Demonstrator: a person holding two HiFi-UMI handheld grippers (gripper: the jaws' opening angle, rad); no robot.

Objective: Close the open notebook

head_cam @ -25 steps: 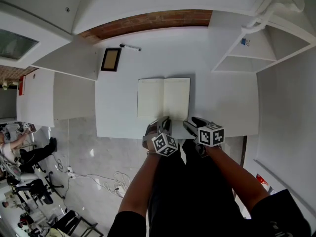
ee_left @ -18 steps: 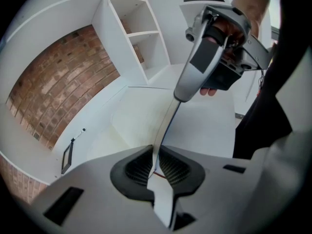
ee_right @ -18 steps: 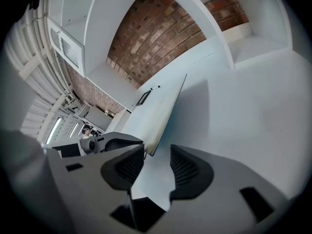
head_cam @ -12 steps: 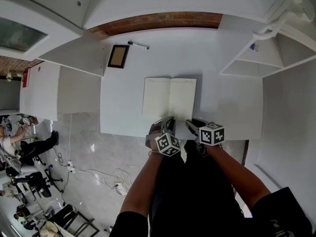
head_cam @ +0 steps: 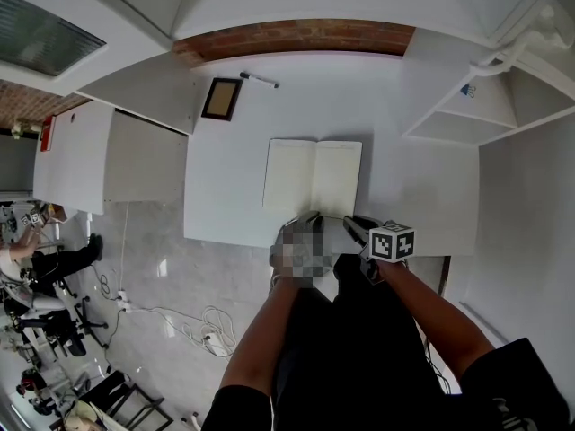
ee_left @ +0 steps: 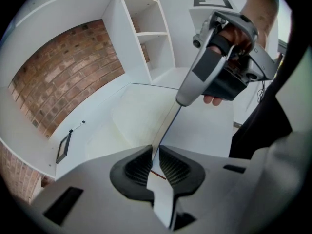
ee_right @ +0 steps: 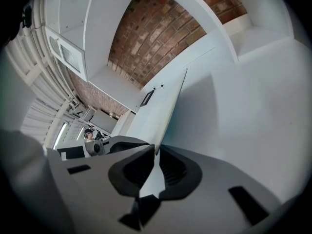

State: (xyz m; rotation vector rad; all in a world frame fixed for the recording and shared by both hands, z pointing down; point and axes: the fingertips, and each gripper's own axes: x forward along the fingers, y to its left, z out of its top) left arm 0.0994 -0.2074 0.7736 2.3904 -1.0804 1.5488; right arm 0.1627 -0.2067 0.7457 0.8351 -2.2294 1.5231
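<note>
The open notebook (head_cam: 314, 176) lies flat on the white table (head_cam: 404, 187), cream pages up. Both grippers sit at its near edge. My left gripper (head_cam: 310, 221) is shut on the near edge close to the spine; in the left gripper view the thin edge (ee_left: 163, 130) runs between the pads, with a red ribbon beside it. My right gripper (head_cam: 352, 224) has just been closing its jaws and now pinches the right half's near edge. The right gripper view shows that sheet (ee_right: 168, 106) edge-on, rising from the pads. The right gripper (ee_left: 182, 100) also shows in the left gripper view.
A small dark picture frame (head_cam: 222, 99) and a marker pen (head_cam: 259, 80) lie at the table's far left. White shelves (head_cam: 467, 106) stand at the right, and a brick wall (head_cam: 296, 36) is behind. Left of the table is a marble floor with cables (head_cam: 198, 326).
The right gripper's jaws have closed onto the notebook's near right edge. Both hands stay at the near edge, and the notebook remains open and flat.
</note>
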